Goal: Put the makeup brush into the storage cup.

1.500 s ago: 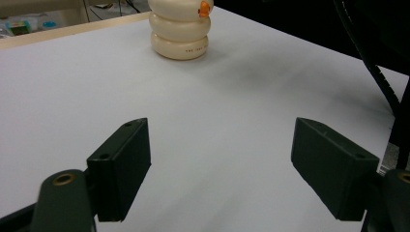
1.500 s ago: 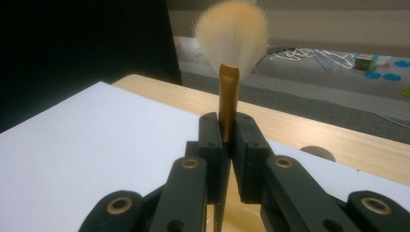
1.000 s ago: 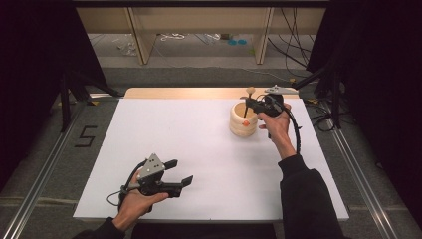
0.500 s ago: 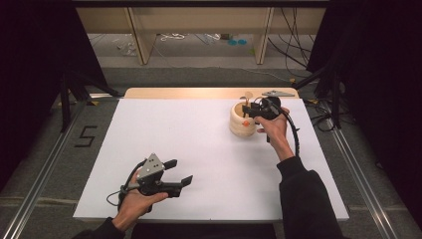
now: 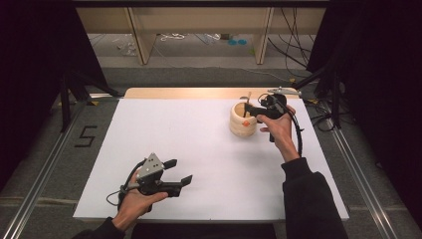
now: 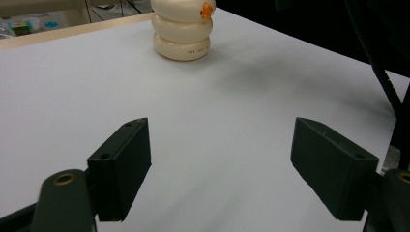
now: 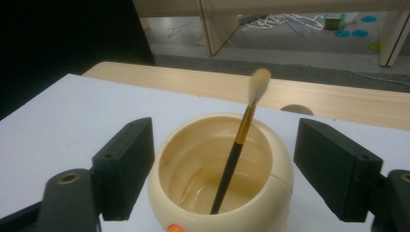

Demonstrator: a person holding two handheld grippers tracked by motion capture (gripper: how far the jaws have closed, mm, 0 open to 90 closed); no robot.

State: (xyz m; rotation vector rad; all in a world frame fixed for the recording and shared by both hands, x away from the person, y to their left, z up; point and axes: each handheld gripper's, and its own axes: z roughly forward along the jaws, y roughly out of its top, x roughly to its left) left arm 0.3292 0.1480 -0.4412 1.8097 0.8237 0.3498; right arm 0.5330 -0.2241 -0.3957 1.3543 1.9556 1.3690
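A cream ribbed pot (image 5: 243, 124) with a small orange spot stands on the white board (image 5: 199, 144), at the far right. A paintbrush (image 7: 235, 154) with a dark handle and pale tuft leans inside the pot (image 7: 275, 188), tuft up. My right gripper (image 5: 250, 110) hovers at the pot's rim; its jaws have just been opening and stand wide on either side of the brush without touching it. My left gripper (image 5: 180, 171) rests near the front left edge, open with nothing between its jaws, and the pot (image 6: 183, 34) lies far ahead of it.
A wooden strip (image 5: 189, 92) runs along the board's far edge, with a small grey metal piece (image 5: 283, 91) at its right end. Wooden shelf legs and loose cables stand beyond. Metal rails flank the table; a "5" (image 5: 85, 136) is marked at the left.
The right gripper's jaws went from shut on the brush to wide open, leaving the brush leaning in the pot. The left gripper has not moved.
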